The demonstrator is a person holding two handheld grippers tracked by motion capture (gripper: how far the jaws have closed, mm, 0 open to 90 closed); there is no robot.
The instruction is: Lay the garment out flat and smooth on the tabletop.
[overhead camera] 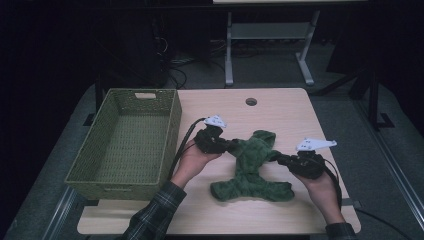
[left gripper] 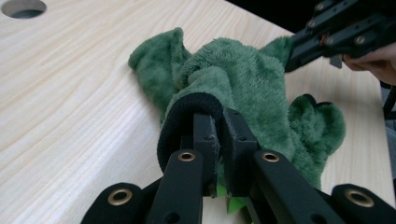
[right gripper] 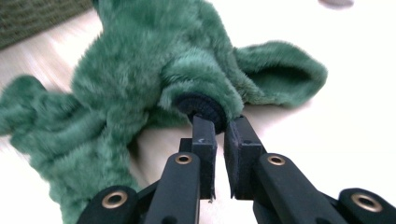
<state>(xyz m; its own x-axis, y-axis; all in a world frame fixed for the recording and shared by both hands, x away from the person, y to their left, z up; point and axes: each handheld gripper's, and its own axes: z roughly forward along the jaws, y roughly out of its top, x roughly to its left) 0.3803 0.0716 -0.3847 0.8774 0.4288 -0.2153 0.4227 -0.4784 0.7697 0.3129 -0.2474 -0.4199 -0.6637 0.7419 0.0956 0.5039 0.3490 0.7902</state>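
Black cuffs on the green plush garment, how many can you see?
2. One cuff is at the end of the sleeve clamped in the left tongs; the other cuff is at the sleeve end gripped by the right tongs. Others may be hidden in the folds.

Dim room, grey floor (overhead camera: 280,75), white table frame (overhead camera: 270,45)

High view looks down; both tongs views closely share the green garment (overhead camera: 252,165).
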